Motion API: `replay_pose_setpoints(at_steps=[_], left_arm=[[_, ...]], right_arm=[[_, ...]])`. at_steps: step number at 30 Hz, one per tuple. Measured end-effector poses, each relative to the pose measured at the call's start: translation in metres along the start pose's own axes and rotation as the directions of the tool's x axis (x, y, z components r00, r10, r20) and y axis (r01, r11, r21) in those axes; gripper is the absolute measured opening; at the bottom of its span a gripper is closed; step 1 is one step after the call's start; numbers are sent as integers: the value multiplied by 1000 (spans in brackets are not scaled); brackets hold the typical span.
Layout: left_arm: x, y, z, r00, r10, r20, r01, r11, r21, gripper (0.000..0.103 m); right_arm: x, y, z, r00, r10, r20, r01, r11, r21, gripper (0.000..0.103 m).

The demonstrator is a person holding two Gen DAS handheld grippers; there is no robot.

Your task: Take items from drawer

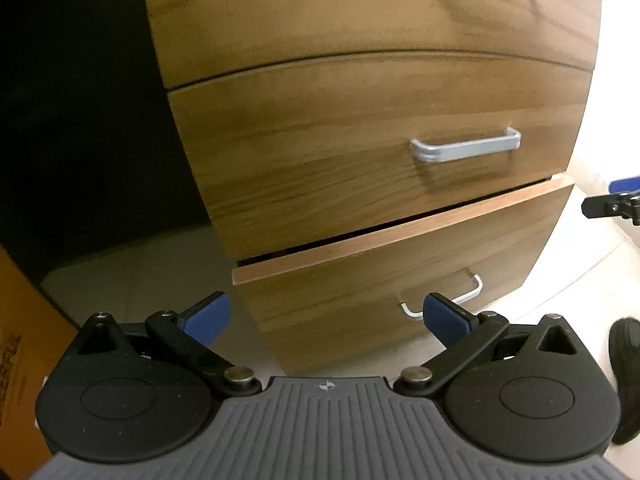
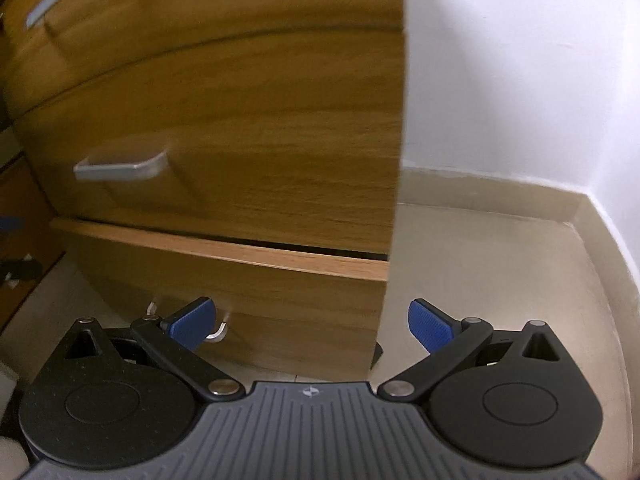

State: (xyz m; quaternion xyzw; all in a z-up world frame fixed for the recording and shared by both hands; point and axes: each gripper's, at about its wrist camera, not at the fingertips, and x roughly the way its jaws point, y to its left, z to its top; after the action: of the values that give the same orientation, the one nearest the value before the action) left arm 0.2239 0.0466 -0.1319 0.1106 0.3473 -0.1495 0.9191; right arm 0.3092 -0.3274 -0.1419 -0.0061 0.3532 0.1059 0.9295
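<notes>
A pale tiled floor (image 2: pixel 500 280) and white wall (image 2: pixel 520 60) frame a wooden cabinet (image 1: pixel 320 12). Its bottom drawer (image 1: pixel 360 280) stands slightly pulled out. Left gripper (image 1: pixel 326 318) and right gripper (image 2: pixel 312 322) hover before it, jaws apart, empty. Printing on the cardboard box (image 1: pixel 20 360) is unreadable.

Pale tiled floor (image 2: pixel 500 280) under wooden drawer unit (image 1: pixel 360 120), perhaps on castors.

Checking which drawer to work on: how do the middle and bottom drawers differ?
The bottom drawer sits slightly pulled out, with a dark gap above it; the middle drawer is flush shut. The bottom handle is thin wire; the middle handle is a broad flat bar. Both are brown wood.
</notes>
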Motion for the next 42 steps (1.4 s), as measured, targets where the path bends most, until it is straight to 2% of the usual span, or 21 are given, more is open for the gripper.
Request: replay_pose_setpoints(at_steps=[6,11,12,14,19,23,31,33,42], left_arm=[[27,19,3,1000,-4,-8,5,1000,9,103],[38,35,11,999,-19,37,22,996,-83,102],[40,38,12,999,-33,42,37,994,-104,102],[46,42,13,997,-58,46,63,989,-134,94],[61,49,13,995,-100,29,103,982,-161,90],[68,53,14,991,-135,19,136,974,-181,91],[74,49,16,989,-147,-13,143,977,-157,95],[73,49,16,990,-143,-12,139,974,-179,95],[60,37,4,990,-138,-24,132,976,-173,96]], right_arm=[[14,-11,10,999,47,27,-47,999,-9,103],[20,-16,18,995,72,64,-73,997,13,103],[22,-16,20,995,81,64,-82,997,13,102],[26,-17,22,993,101,63,-102,995,13,102],[33,-24,25,989,140,43,-141,990,9,101],[35,-27,23,982,189,9,-189,982,0,101],[33,-30,18,980,201,9,-201,976,78,103],[30,-28,15,981,195,8,-195,977,87,103],[16,-16,-3,986,169,-11,-166,980,108,102]])
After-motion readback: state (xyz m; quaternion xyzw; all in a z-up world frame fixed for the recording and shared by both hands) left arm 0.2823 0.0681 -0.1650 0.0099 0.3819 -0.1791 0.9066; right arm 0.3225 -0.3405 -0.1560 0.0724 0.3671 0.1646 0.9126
